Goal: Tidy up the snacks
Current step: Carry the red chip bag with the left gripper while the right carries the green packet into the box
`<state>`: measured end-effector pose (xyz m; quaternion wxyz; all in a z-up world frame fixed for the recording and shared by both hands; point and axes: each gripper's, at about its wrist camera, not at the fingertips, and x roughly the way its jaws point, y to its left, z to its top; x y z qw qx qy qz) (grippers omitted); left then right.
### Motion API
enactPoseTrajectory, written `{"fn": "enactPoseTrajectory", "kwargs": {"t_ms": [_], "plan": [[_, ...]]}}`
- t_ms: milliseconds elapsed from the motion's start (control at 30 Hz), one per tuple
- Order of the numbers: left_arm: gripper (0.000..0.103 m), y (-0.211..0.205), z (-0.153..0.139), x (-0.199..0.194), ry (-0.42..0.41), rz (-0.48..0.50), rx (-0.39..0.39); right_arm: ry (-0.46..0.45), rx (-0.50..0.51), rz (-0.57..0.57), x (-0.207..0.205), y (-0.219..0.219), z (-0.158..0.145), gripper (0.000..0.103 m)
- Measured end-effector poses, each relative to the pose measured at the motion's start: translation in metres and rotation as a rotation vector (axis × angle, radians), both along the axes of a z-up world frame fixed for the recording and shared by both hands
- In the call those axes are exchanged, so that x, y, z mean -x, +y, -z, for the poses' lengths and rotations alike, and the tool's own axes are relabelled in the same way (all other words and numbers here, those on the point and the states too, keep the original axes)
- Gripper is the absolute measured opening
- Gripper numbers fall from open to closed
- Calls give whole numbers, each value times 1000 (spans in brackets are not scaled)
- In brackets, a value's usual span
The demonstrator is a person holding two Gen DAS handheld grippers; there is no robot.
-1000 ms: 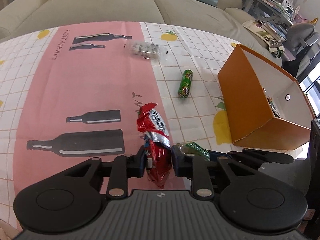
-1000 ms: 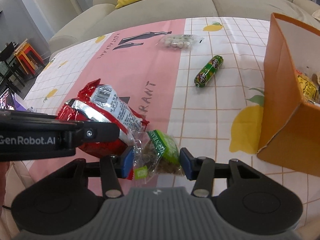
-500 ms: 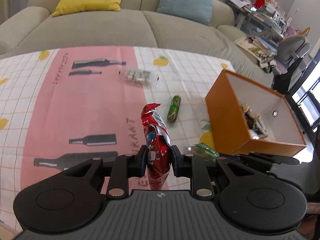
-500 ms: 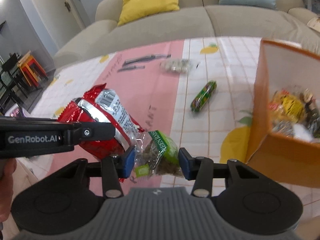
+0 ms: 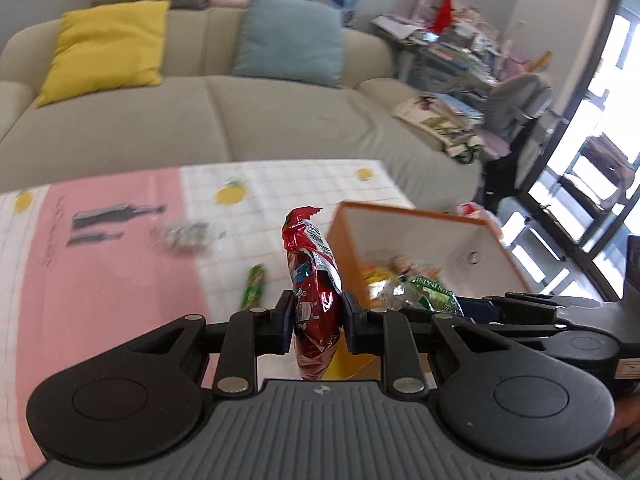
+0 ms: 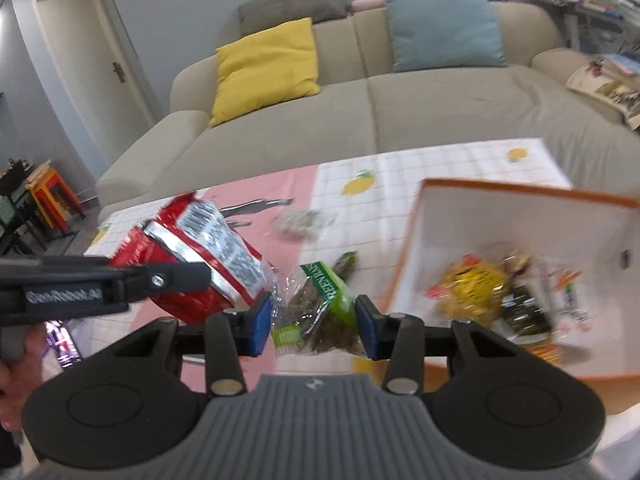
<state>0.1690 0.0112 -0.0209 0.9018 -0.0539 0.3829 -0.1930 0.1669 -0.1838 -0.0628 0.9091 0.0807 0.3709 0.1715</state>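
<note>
My left gripper point(image 5: 316, 322) is shut on a red snack packet point(image 5: 312, 280) and holds it in the air beside the orange box point(image 5: 496, 248). My right gripper point(image 6: 314, 326) is shut on a clear green-labelled snack bag point(image 6: 324, 312), lifted near the box's left wall point(image 6: 404, 256). The red packet point(image 6: 200, 252) shows left of it in the right wrist view. The box point(image 6: 520, 208) holds several snacks point(image 6: 476, 284). A green candy tube point(image 5: 254, 286) and a clear bag of sweets point(image 5: 188, 236) lie on the tablecloth.
The table has a pink and white cloth point(image 5: 100, 280) with lemon and bottle prints. A beige sofa point(image 5: 240, 120) with yellow and blue cushions stands behind it. A cluttered desk and chair point(image 5: 512, 108) stand at the right.
Both grippers have risen with their packets and moved toward the orange box. The views now look down into the box's open top.
</note>
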Motion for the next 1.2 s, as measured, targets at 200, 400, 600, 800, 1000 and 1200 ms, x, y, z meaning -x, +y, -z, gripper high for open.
{"fn": "enactPoseTrajectory", "kwargs": {"t_ms": [200, 400, 600, 800, 1000, 1200], "plan": [[27, -48, -12, -14, -47, 109, -20, -10, 61, 77, 0, -50, -11, 43], [27, -99, -6, -27, -47, 219, -23, -1, 114, 156, -6, -98, -13, 43], [27, -146, 8, -43, -11, 322, -16, 45, 164, 195, -19, -131, 0, 43], [26, -185, 33, -62, 41, 401, -18, 109, 224, 192, -36, -151, 19, 43], [26, -208, 60, -87, 91, 409, -37, 166, 296, 173, -51, -161, 41, 43], [26, -219, 86, -106, 152, 411, -61, 213, 342, 140, -67, -165, 62, 43]]}}
